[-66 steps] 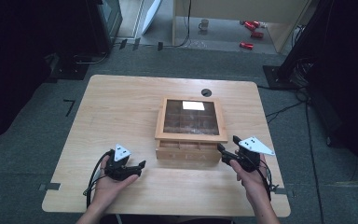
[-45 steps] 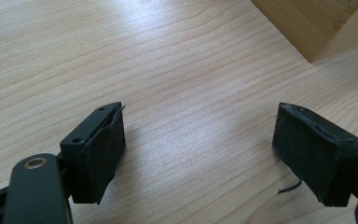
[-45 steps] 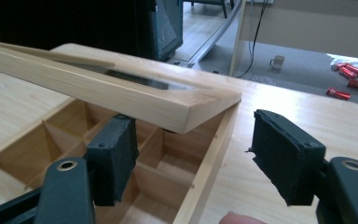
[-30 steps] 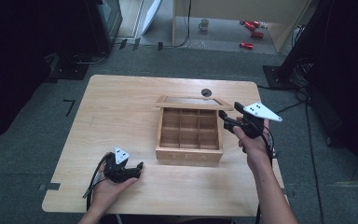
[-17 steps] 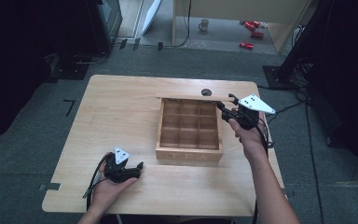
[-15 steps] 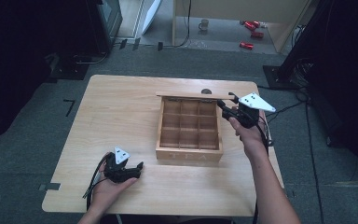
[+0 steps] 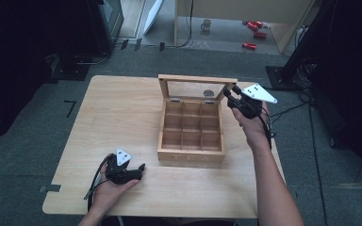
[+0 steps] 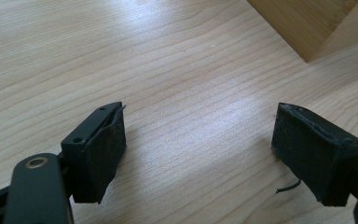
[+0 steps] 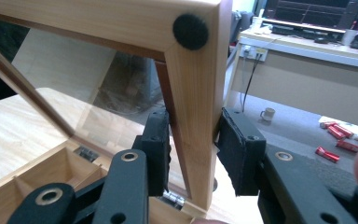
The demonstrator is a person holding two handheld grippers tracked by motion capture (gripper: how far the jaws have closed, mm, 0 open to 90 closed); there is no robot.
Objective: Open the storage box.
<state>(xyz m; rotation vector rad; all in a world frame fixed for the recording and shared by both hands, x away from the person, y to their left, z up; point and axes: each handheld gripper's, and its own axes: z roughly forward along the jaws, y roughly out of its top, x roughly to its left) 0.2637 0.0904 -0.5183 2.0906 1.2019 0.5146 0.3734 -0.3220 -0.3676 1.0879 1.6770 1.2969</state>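
The right hand-held gripper (image 9: 193, 154) had just closed its jaws onto the lid frame (image 9: 193, 93) of the wooden box (image 7: 191, 141) mid-tabletop (image 7: 118, 113) — lid upright; the left hand-held gripper (image 8: 198, 154) rested apart, jaws wide.

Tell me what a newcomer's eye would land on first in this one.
The wooden box in the middle of the table, its glass-paned lid standing upright over empty compartments. Next, the right gripper at the lid's right edge, its jaws clamped on the wooden frame. Last, the left gripper near the table's front edge, jaws wide apart over bare wood.
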